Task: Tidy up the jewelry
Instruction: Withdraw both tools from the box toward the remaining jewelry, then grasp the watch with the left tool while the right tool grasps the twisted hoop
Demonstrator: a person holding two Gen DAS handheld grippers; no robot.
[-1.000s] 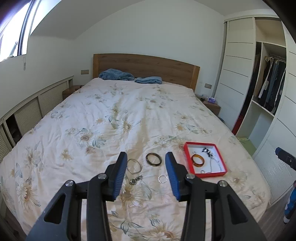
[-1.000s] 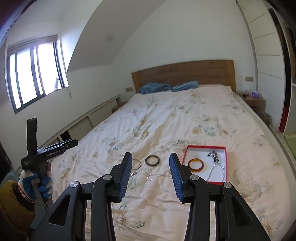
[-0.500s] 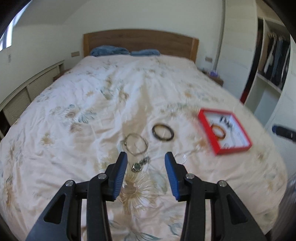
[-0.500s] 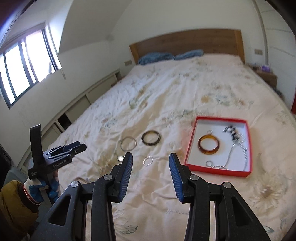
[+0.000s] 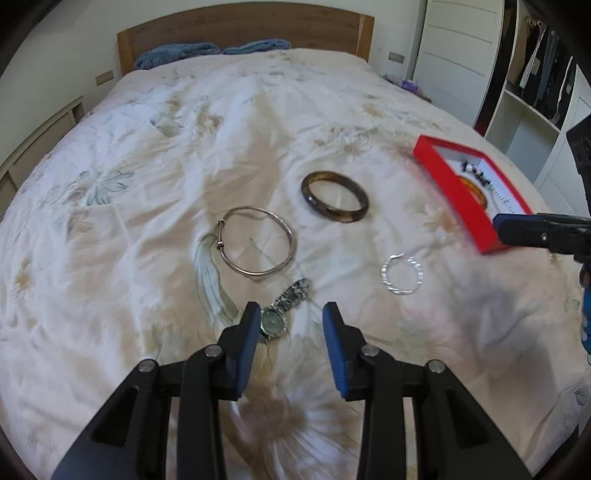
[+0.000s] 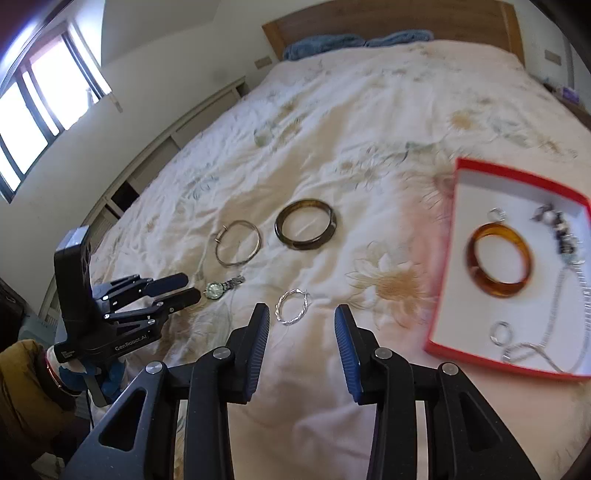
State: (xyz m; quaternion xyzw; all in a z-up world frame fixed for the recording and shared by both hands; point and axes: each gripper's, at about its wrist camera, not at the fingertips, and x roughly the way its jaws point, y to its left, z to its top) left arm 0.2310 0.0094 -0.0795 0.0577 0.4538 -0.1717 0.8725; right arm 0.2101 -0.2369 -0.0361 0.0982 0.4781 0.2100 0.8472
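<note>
Left gripper (image 5: 290,328) closing over watch (image 5: 274,320), nothing gripped; right gripper (image 6: 301,334) part-open, empty, near twisted ring (image 6: 293,307); floral bedspread (image 5: 147,147) bearing two bangles, red box (image 6: 461,184) with amber bangle and, seemingly, chains; wooden headboard (image 5: 240,26), window (image 6: 37,99).

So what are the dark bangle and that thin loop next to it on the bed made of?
The dark bangle looks like polished stone, glass or resin: thick, glossy, mottled brown, slightly translucent at its edge. I can't tell which. The thin loop looks like silver-toned metal wire: slim, with a dull sheen and small knots where it joins.
</note>
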